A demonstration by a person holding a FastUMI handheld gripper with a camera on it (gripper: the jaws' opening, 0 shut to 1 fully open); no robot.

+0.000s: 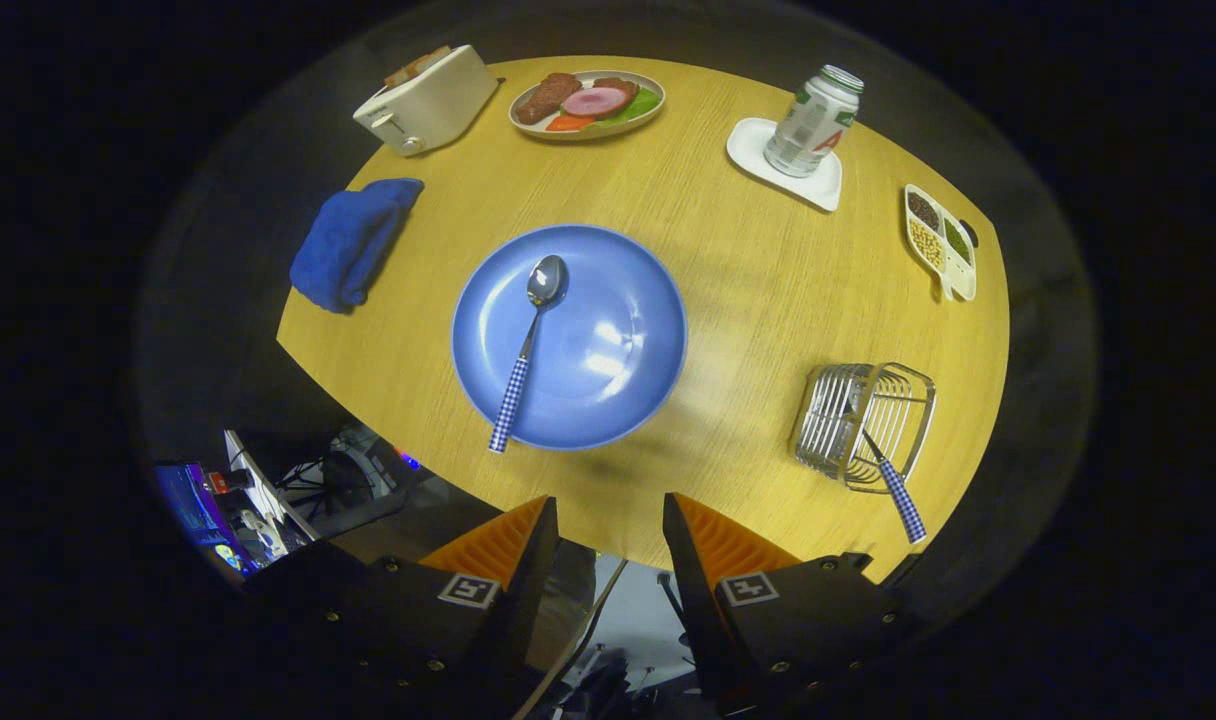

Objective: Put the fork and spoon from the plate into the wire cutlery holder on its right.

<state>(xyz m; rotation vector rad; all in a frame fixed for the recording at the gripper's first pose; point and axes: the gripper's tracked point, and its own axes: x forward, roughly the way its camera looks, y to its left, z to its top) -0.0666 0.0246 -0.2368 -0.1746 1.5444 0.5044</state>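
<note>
The gripper (608, 525) hangs above the tabletop's (748, 270) near edge, jaws parted with nothing between them; the spoon (528, 345) lies on the blue plate (623, 300) just ahead; the fork (893, 480) – checked handle out – sits in the wire cutlery holder (858, 420), ahead and right.

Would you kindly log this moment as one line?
gripper open, empty | spoon on plate | fork in holder
</note>
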